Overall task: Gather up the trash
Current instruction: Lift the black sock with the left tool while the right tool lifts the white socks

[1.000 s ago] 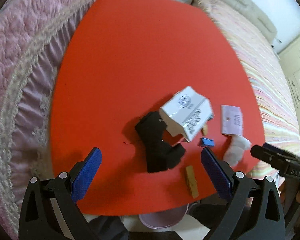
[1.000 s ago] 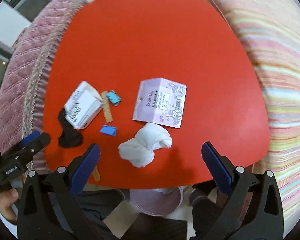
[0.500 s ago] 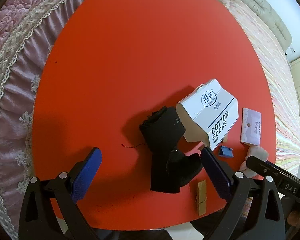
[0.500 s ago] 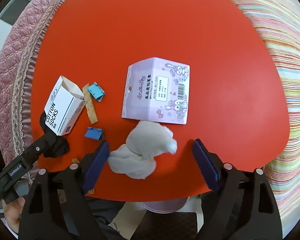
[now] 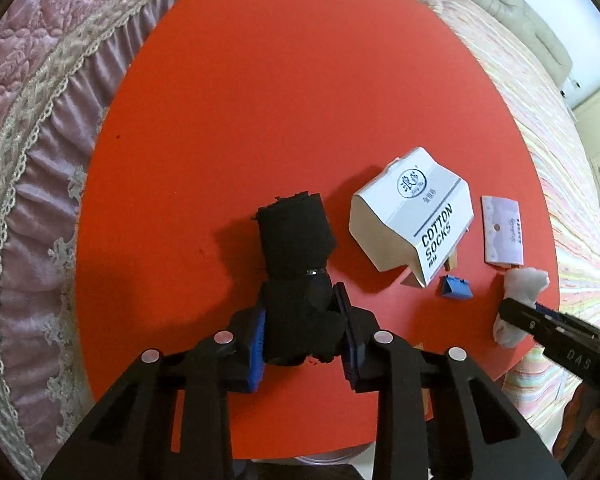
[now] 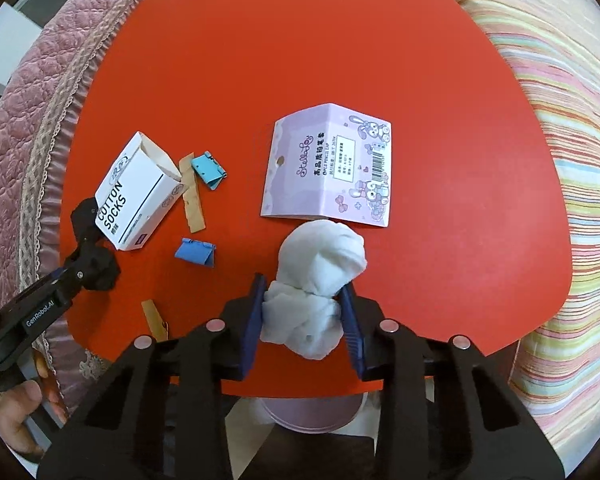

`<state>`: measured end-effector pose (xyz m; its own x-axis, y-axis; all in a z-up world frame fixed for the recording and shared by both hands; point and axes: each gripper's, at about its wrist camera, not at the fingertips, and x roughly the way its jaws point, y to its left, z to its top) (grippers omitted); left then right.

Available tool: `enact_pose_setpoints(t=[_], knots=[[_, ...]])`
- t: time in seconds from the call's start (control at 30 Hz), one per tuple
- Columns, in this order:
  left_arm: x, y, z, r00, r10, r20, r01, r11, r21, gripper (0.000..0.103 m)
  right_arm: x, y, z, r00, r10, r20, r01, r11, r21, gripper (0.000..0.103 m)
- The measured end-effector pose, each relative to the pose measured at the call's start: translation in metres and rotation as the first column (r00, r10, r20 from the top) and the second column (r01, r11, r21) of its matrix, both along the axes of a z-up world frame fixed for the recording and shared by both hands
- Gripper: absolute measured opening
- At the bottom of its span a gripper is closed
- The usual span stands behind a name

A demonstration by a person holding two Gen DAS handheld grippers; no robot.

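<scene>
Lifting straight up is advised: the left gripper (image 5: 302,334) pinches the black rolled sock (image 5: 296,256), the right gripper (image 6: 303,320) the white balled sock (image 6: 320,272).

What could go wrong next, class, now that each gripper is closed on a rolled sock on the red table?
1. The left gripper pinches only the near end of the black sock, so the far end may sag or slip out when lifted.
2. The white sock touches the purple card; lifting with the right gripper could drag it.
3. Socks are arguably not trash, while the sock box and blue clips lie uncollected.
</scene>
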<state>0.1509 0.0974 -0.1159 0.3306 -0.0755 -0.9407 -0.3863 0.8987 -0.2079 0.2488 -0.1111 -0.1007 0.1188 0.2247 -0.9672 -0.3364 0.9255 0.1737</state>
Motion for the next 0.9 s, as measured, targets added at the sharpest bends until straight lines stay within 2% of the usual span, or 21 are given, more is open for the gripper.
enact_pose_setpoints(t=[0.4, 0.57, 0.9], knots=[[-0.034, -0.006, 0.034, 0.988, -0.105, 0.111, 0.091, 0.988, 0.121, 0.03, -0.017, -0.011, 0.025, 0.995, 0.044, 0.091, -0.047, 0.998, 0.033, 0.035], [-0.045, -0.035, 0.057, 0.977, -0.154, 0.147, 0.127, 0.976, 0.178, 0.03, -0.028, -0.016, 0.039, 0.986, 0.07, 0.154, -0.076, 0.997, 0.033, 0.035], [-0.071, -0.055, 0.097, 0.933, -0.254, 0.256, 0.197, 0.953, 0.228, 0.03, -0.059, -0.03, 0.072, 0.957, 0.131, 0.26, -0.15, 0.987, 0.054, 0.035]])
